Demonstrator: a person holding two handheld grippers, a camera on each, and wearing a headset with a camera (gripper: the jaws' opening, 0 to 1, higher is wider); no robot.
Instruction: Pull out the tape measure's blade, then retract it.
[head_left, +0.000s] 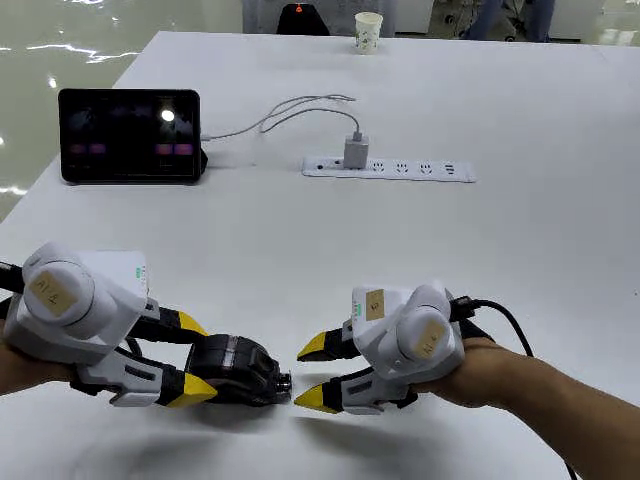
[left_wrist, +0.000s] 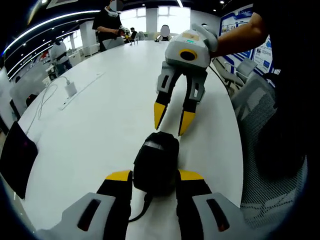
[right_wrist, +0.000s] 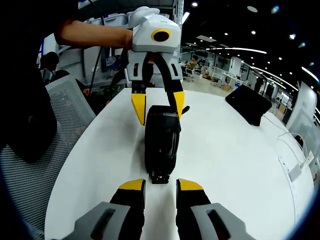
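Gripping the tape measure (head_left: 240, 368) in my left gripper (head_left: 195, 357), I see a black, rounded case with a grey band across its top and a small metal tab at its front end. It lies on the white table (head_left: 300, 240), its rear pinched between my left yellow tips. My right gripper (head_left: 308, 373) faces it with jaws parted and holding nothing, the tab just before their gap. Both grippers lie low and level, pointing at each other.
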